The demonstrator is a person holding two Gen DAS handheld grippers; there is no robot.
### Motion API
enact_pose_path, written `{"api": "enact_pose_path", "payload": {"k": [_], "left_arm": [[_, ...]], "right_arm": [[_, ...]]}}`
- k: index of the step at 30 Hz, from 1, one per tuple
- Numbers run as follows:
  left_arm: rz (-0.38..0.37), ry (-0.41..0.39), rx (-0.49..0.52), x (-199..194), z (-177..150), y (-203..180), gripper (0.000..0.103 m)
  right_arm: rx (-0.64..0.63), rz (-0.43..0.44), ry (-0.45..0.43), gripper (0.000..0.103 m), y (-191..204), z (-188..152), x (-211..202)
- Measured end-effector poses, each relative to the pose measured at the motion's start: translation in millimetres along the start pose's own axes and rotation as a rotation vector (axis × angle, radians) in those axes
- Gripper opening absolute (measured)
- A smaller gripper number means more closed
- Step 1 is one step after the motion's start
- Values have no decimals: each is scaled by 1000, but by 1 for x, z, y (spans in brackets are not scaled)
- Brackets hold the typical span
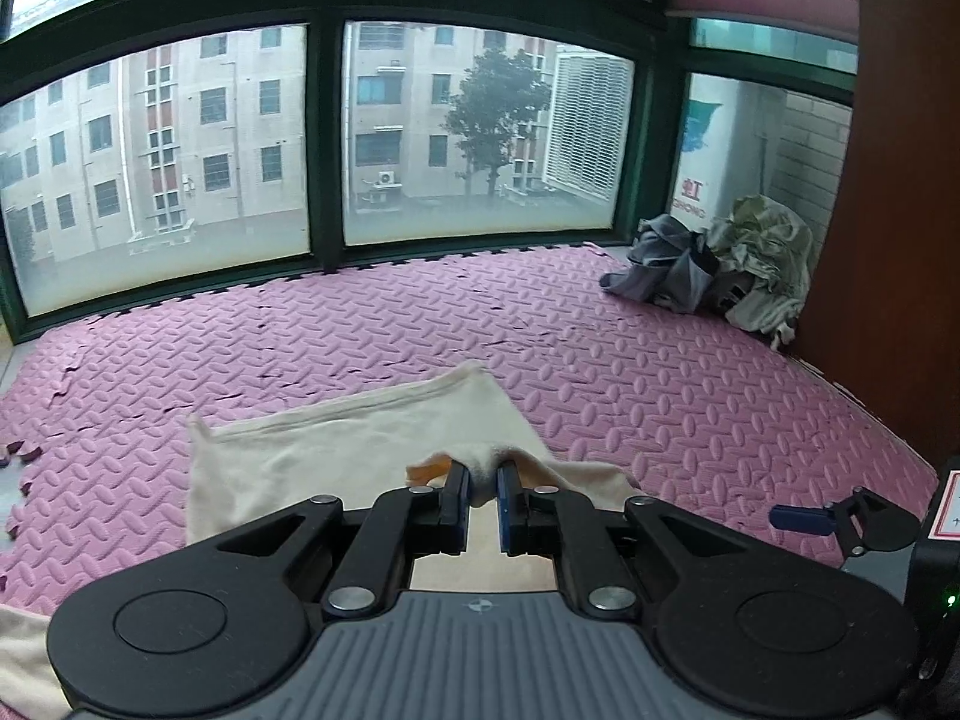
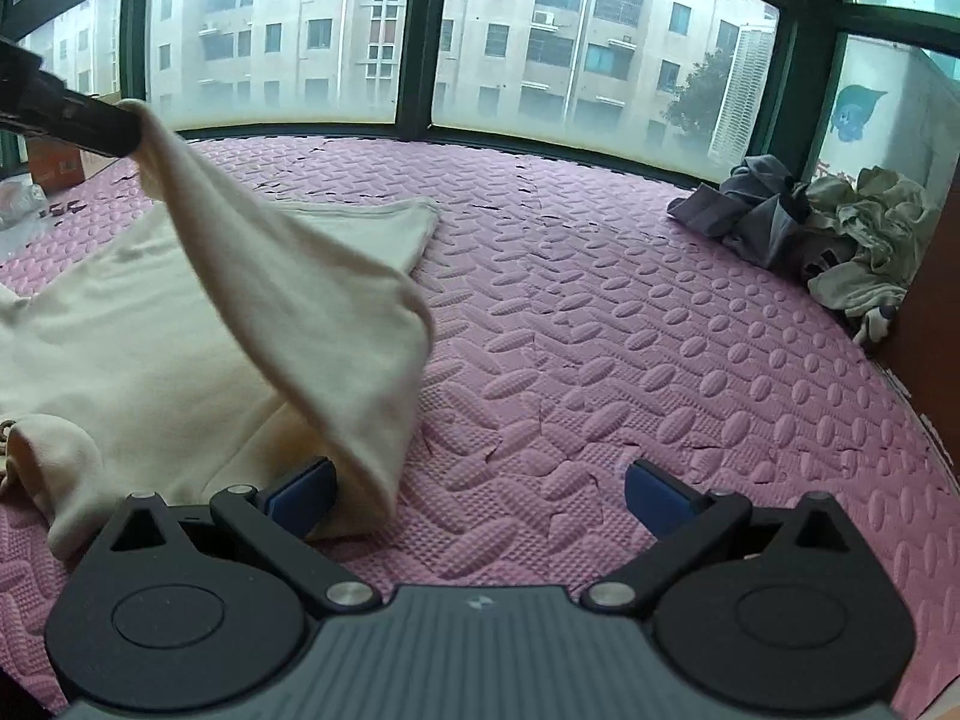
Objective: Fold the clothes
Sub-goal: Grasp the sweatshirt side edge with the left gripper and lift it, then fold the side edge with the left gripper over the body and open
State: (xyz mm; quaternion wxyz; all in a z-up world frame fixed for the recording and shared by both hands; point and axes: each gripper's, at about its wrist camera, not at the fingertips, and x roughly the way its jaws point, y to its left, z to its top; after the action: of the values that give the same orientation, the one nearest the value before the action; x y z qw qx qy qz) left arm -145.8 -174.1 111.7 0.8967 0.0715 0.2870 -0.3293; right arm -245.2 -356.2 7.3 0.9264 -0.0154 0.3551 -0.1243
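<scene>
Pink foam mat underneath everything, textured, reaching to the windows. Cream garment spread at 9 o'clock of right view, one edge lifted. Heap of grey and green clothes far at 2 o'clock. Left gripper: fingers pinched tight on cream fold. Right gripper: fingers wide apart, holding nothing, just beside hanging cloth.

Soft, even daylight came through the windows at the far side, hazy and overcast, their upper panes blown out to white. The pink mat was evenly lit with only faint shadows. Both fisheye views bent the window frames into curves toward the edges. The lifted cream cloth was slightly motion-blurred in the right wrist view; the wooden panel was dim.
</scene>
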Motion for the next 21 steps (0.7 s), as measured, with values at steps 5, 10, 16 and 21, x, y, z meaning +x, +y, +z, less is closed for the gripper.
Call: {"api": "enact_pose_path", "payload": {"k": [5,10,16,21], "left_arm": [[16,-5,-5,-6,-1,7,10],[28,0,-9,-12,-6,11,10],[55,-12,-8,-20,-8,16,10],[64,-28,-18,-24,-4,20,10]], "right_arm": [[-12,-13,-8,103,0,-1,-2],[-15,-28,-13,103,-2,-2,-3],[-25,3,-27,103,-2,-1,-7],[-17,30,-35,103,6,0,-10]]}}
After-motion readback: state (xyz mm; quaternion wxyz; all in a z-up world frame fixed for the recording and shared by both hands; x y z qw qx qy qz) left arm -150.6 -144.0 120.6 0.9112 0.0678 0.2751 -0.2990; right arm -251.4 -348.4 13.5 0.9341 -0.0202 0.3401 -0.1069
